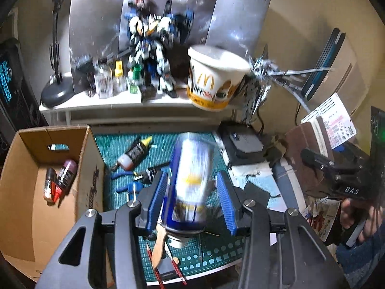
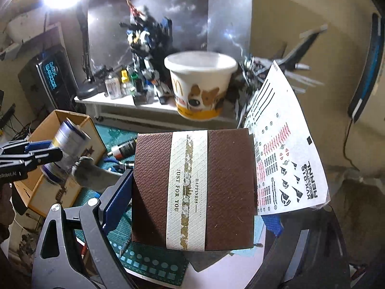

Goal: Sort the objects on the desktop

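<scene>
My left gripper [image 1: 191, 192] is shut on a blue and white spray can [image 1: 190, 183], held above the green cutting mat [image 1: 115, 149]; the can also shows in the right wrist view [image 2: 65, 149]. A cardboard box [image 1: 21, 192] at the left holds a few paint bottles [image 1: 60, 180]. My right gripper [image 2: 192, 192] is shut on a brown gift box [image 2: 231, 187] with a white band, with a decal sheet [image 2: 284, 159] against its right side. The right finger is hidden behind the box.
A bottle [image 1: 134, 154], blue pliers [image 1: 122, 175] and a knife [image 1: 160, 243] lie on the mat. A white shelf [image 1: 79, 103] behind carries small bottles [image 1: 113, 79], a robot model [image 1: 154, 48] and a McDonald's bucket [image 1: 214, 82]. A lamp base [image 1: 55, 94] stands at far left.
</scene>
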`<state>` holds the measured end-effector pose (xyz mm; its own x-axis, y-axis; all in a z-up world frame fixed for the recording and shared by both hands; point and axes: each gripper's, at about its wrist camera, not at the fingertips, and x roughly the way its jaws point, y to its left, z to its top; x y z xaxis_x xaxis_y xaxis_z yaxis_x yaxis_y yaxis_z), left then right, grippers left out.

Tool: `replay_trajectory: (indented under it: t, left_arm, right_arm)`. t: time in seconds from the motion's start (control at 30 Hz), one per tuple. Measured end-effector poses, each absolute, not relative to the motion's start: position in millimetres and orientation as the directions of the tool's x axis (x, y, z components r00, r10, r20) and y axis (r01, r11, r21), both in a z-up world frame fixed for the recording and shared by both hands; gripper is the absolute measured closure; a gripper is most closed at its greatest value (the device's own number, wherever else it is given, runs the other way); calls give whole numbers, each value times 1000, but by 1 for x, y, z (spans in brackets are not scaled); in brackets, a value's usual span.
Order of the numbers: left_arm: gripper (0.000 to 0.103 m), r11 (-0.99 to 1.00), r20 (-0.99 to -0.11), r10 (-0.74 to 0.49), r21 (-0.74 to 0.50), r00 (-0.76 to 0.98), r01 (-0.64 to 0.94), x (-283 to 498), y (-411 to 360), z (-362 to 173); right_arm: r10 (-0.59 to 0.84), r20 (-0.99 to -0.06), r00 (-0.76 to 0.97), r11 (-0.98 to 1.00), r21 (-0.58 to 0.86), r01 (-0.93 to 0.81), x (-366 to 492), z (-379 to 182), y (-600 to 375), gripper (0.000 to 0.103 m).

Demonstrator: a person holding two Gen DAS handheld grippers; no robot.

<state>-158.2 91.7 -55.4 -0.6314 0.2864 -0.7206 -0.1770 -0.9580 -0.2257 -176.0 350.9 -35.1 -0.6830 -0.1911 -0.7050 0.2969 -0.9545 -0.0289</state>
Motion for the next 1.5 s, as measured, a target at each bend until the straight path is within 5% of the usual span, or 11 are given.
replay_trajectory:
  t: [0.1, 0.27, 0.5, 0.67, 1.0, 1.13, 1.5]
  left_arm:
    - [60, -959, -699, 285, -214, -656, -188, -154, 90, -40]
    - [75, -956, -695, 295, -218, -656, -199, -150, 83, -32]
    - [75, -947, -696, 320, -231, -643, -222, -145, 83, -34]
    - [60, -926, -782, 362, -240, -508, -290, -158, 108, -104]
    - [60, -882, -888, 382, -266, -257, -389, -200, 153, -252]
    - [50, -882, -907, 353, -240, -230, -406, -204, 159, -275]
    - [57, -917, -937, 262, -167, -229, -363, -216, 176, -301]
  right_arm:
    - [-196, -690, -697, -954, -31, 299, -172, -23, 345, 11]
    - [-200, -668, -717, -951, -44, 306, -165, -5, 336, 11]
    - [-205, -647, -734, -952, -44, 304, -157, 9, 335, 11]
    - [-206, -664, -719, -952, -33, 304, -153, -1, 339, 11]
    - [-173, -742, -647, -964, -9, 267, -149, -58, 381, 11]
    - [-170, -766, -620, -966, 6, 258, -154, -80, 397, 11]
    - [-189, -806, -561, -966, 49, 254, -162, -122, 409, 11]
